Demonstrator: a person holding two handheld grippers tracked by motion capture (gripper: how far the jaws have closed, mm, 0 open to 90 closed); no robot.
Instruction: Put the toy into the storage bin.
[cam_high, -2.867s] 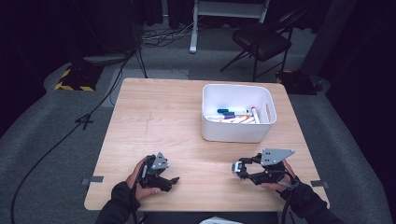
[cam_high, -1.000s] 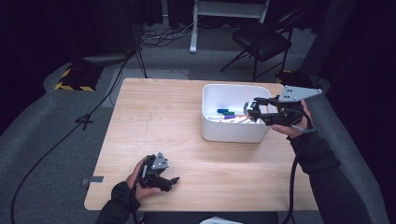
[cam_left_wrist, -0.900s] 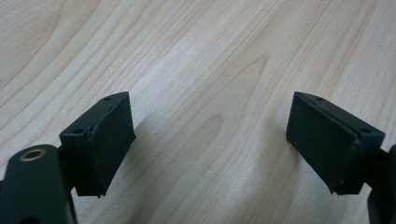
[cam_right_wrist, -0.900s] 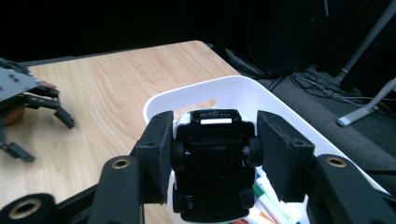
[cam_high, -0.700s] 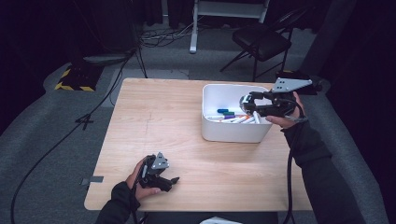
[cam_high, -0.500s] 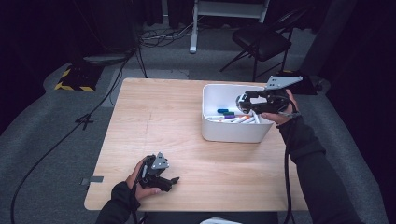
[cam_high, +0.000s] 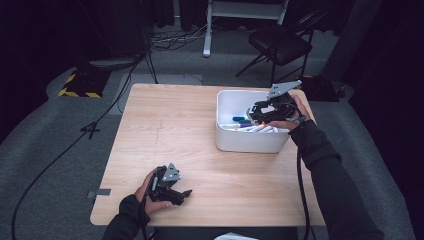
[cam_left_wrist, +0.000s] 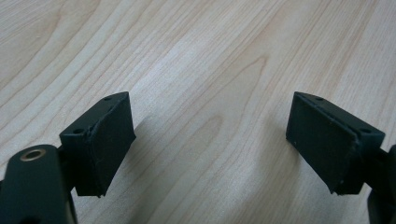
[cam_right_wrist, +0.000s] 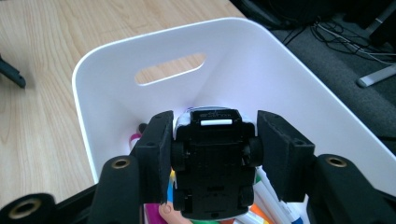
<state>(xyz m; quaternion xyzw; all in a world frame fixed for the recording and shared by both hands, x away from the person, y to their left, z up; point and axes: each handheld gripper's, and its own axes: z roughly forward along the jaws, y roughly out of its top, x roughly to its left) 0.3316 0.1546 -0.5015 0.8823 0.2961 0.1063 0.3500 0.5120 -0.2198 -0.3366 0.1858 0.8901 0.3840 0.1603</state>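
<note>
On the wooden bench (cam_high: 200, 125), your right tongs (cam_right_wrist: 212, 154) gripped a small, rigid, likely light toy car (cam_right_wrist: 212, 163) by its sides above the white bin (cam_right_wrist: 102, 70), while your left tongs (cam_left_wrist: 210, 140) rested released.

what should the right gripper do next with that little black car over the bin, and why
Probably ease a little lower, then open the jaws. The right gripper holds the toy car underside up, already inside the white bin just above the markers, so a short drop should land it gently. The left gripper rests open on the table.
</note>
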